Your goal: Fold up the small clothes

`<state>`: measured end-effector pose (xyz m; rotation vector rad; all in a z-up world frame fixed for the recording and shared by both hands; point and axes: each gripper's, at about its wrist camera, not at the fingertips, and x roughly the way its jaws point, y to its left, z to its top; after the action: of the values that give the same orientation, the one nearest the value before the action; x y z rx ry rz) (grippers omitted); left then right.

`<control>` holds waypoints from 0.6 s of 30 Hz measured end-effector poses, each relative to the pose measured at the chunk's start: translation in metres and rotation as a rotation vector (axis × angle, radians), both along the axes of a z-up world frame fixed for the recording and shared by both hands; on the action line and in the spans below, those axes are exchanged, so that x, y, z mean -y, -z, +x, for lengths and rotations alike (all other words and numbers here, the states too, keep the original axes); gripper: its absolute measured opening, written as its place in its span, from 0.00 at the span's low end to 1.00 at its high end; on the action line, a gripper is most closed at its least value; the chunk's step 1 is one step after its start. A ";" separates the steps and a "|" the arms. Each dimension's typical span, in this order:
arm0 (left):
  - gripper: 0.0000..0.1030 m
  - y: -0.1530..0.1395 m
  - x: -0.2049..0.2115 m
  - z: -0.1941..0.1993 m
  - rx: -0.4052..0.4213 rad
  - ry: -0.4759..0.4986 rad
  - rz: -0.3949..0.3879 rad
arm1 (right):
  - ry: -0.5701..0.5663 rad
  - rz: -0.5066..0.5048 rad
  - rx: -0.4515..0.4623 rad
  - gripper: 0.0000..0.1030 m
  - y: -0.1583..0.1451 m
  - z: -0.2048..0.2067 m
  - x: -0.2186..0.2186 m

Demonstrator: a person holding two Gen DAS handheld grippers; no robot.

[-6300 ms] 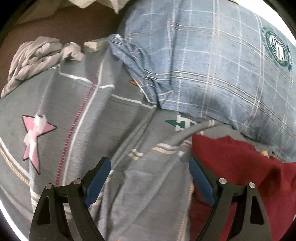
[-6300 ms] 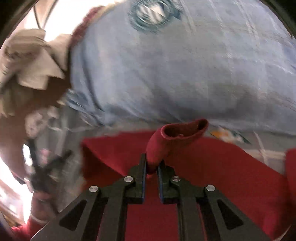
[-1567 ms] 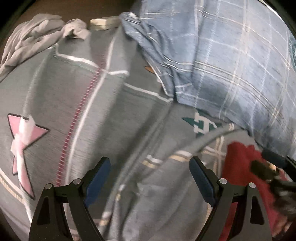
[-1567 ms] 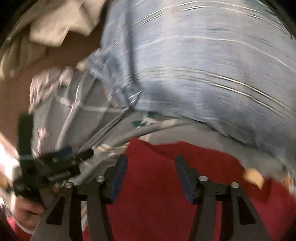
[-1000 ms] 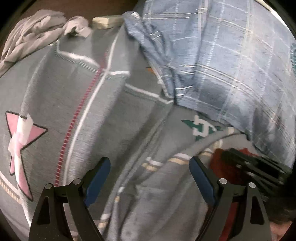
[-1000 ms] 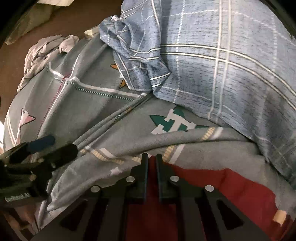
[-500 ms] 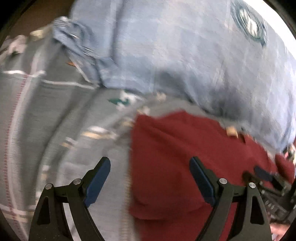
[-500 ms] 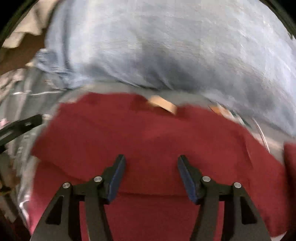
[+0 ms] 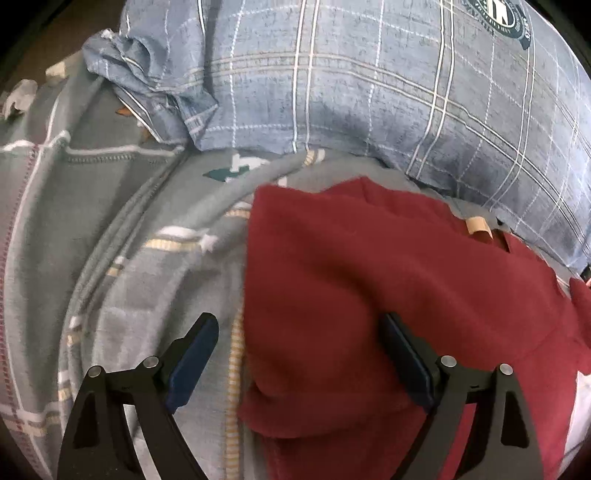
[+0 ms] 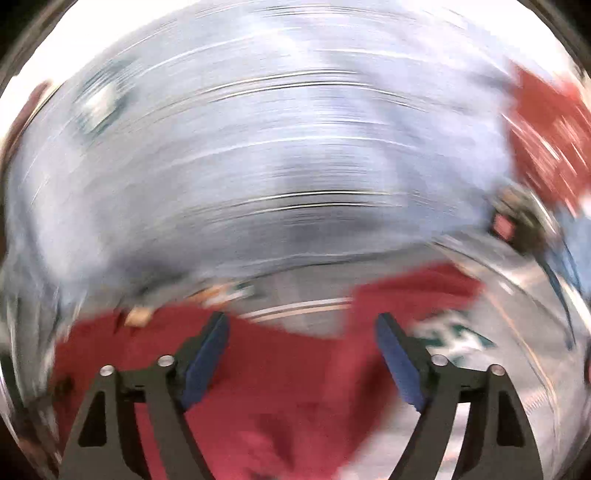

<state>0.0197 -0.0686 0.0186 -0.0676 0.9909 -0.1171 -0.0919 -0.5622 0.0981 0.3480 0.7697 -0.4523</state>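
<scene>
A dark red garment (image 9: 388,280) lies on the grey patterned bedding (image 9: 110,206), with a small tan tag (image 9: 478,226) at its far edge. My left gripper (image 9: 299,332) hovers open over the garment's left edge, one finger above the bedding, the other above the red cloth, with nothing pinched. The right wrist view is smeared by motion. There my right gripper (image 10: 301,332) has its jaws opening wide above the red garment (image 10: 280,387), and nothing sits between the pads.
A large blue plaid pillow (image 9: 369,85) with a round green badge (image 9: 498,18) fills the back. Crumpled blue plaid cloth (image 9: 155,74) lies at its left end. A second red piece (image 10: 417,291) shows blurred in the right wrist view.
My right gripper let go of the red cloth, opened wide and swept fast to the right. My left gripper shifted right until the red garment lies under it.
</scene>
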 end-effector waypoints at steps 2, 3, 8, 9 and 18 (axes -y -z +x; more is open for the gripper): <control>0.87 -0.004 0.000 -0.005 0.013 -0.010 0.000 | 0.116 0.083 0.013 0.83 0.007 -0.016 0.043; 0.87 -0.003 -0.001 -0.006 0.014 -0.014 -0.008 | 0.154 0.124 0.018 0.83 0.013 -0.022 0.058; 0.87 -0.001 -0.002 -0.006 0.008 -0.027 -0.014 | 0.246 0.386 0.090 0.83 0.054 -0.025 0.113; 0.87 0.000 -0.001 -0.006 0.009 -0.027 -0.013 | 0.240 0.418 0.117 0.83 0.061 -0.020 0.119; 0.87 -0.011 -0.010 -0.010 0.043 -0.038 -0.065 | 0.065 0.299 0.153 0.05 0.030 0.009 0.077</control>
<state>0.0094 -0.0588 0.0293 -0.1426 0.9421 -0.1159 -0.0827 -0.6392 0.0680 0.6804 0.6778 -0.3667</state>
